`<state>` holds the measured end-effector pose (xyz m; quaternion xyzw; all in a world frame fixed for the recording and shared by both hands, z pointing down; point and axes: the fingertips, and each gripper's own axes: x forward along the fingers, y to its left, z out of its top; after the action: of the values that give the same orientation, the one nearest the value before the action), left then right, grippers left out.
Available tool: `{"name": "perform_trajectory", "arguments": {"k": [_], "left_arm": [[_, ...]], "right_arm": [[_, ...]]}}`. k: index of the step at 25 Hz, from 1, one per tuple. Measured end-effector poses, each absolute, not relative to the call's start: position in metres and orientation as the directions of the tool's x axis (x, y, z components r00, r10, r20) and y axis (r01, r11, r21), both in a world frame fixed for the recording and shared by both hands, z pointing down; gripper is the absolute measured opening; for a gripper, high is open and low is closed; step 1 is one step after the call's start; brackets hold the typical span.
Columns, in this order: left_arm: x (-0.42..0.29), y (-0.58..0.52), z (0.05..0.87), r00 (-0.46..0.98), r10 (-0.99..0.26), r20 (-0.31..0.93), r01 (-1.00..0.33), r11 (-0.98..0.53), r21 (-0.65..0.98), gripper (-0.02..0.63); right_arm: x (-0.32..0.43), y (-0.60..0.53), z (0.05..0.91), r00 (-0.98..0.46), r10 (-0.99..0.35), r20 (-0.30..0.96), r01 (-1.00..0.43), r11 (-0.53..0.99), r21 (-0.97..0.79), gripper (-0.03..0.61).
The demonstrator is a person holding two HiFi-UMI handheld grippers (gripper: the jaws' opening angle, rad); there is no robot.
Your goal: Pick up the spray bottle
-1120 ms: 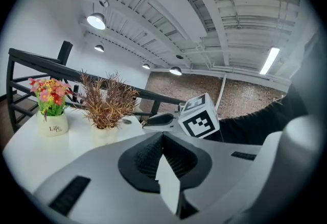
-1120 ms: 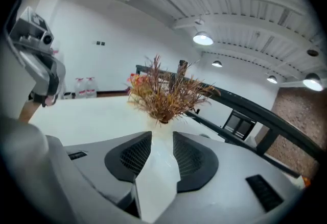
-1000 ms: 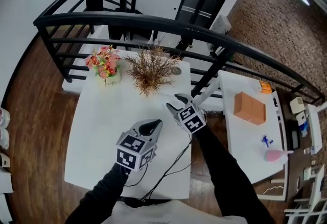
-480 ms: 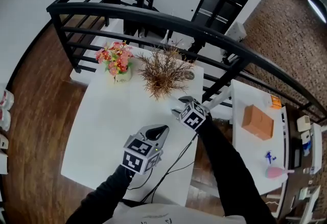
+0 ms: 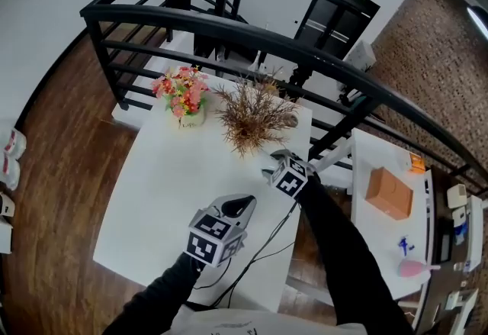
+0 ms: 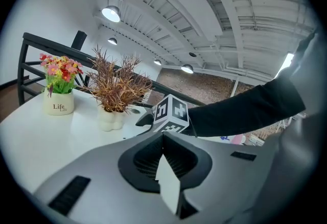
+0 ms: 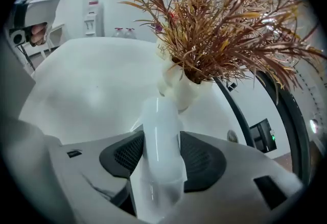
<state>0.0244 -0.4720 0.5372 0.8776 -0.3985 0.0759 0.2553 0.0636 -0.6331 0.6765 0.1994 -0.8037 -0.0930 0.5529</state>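
The spray bottle [image 7: 159, 116] is a white translucent cylinder that shows only in the right gripper view. It stands between the pads of my right gripper [image 7: 161, 139], and the closing jaws touch both its sides. In the head view the right gripper [image 5: 273, 162] points down at the white table [image 5: 152, 196], just in front of the dried plant [image 5: 252, 116], and hides the bottle. My left gripper [image 5: 242, 205] hovers low over the table's near right part, shut and empty. Its own view shows the left gripper [image 6: 166, 151] aimed at the right gripper's marker cube [image 6: 171, 114].
A pot of pink and yellow flowers [image 5: 183, 93] stands left of the dried plant. A black railing [image 5: 252, 28] runs behind the table. Cables [image 5: 267, 238] trail over the table's near right edge. A second white table with a brown box [image 5: 389, 192] stands to the right.
My right gripper has sunk toward the table beside the dried plant and rolled. The left gripper has dropped a little. The head view has shifted.
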Motion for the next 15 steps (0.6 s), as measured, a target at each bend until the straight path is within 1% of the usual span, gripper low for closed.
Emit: {"name": "perform_trajectory", "arguments": {"k": [4,8,12,15], "left_arm": [[0.018,-0.464,0.535,0.663,-0.668,0.34,-0.745,-0.542,0.388,-0.008],[-0.001,-0.458,0.537,0.642,-0.682,0.349,-0.762,-0.517,0.39,-0.008],[-0.015,-0.445,0.537,0.637,-0.685,0.354,-0.765,-0.509,0.393,-0.008],[-0.023,-0.435,0.531,0.636,-0.685,0.356,-0.767,-0.512,0.386,-0.008]], "right_arm": [[0.065,-0.633,0.683,-0.259,-0.433,0.863,-0.17,0.9,0.401,0.216],[0.059,-0.632,0.681,-0.245,-0.42,0.874,-0.161,0.907,0.39,0.207],[0.048,-0.611,0.672,-0.309,-0.404,0.861,-0.21,0.912,0.352,0.206],[0.032,-0.579,0.651,-0.425,-0.37,0.826,-0.261,0.924,0.279,0.206]]}}
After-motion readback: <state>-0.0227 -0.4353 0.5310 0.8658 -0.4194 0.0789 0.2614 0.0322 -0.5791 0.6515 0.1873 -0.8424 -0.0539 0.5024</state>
